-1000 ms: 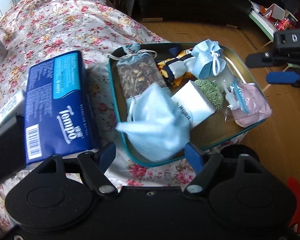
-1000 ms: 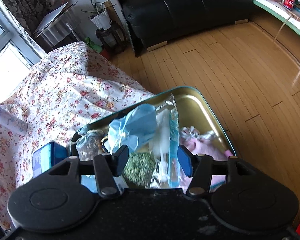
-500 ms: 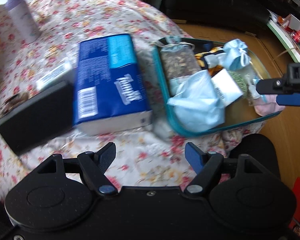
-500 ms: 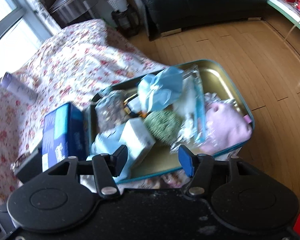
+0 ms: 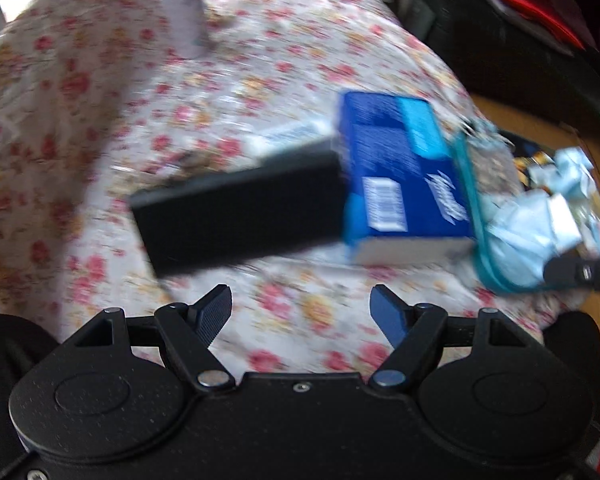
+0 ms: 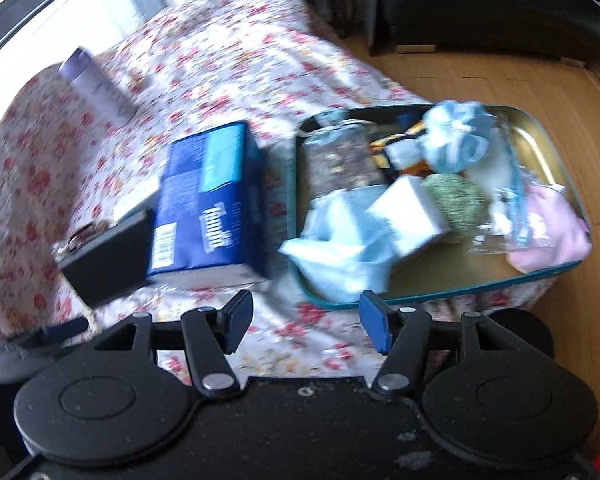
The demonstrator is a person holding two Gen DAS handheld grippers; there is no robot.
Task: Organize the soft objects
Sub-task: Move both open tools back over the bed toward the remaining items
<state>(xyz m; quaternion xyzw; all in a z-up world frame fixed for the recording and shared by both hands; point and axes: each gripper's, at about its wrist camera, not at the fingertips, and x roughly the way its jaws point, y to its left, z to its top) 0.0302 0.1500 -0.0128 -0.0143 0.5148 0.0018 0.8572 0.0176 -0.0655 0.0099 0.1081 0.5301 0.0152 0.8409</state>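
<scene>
A teal-rimmed metal tray (image 6: 556, 270) sits on the flowered cloth at the table's right end and holds several soft items: a light blue face mask (image 6: 340, 252), a white tissue pack (image 6: 410, 212), a green scrubber (image 6: 456, 200), a pink cloth (image 6: 552, 236), a blue ribbon bundle (image 6: 456, 136) and a sachet bag (image 6: 340, 160). A blue Tempo tissue pack (image 6: 212, 204) (image 5: 400, 176) lies left of the tray, beside a black box (image 5: 240, 216). My left gripper (image 5: 300, 312) stands open over bare cloth, nothing between its fingers. The jaws of my right gripper (image 6: 306, 322) are opening, empty, short of the tray's near rim.
A lilac bottle (image 6: 98, 84) stands on the cloth at the back left. A small white packet (image 5: 292, 134) lies behind the black box. Wooden floor (image 6: 520, 80) and a dark sofa lie beyond the table's right edge. The other gripper's tip (image 5: 580, 272) shows at the right.
Both views have swung left: the tray has slid rightward and the Tempo pack and black box have come toward the middle. The right gripper's jaws stand a little wider. The picture is motion-blurred.
</scene>
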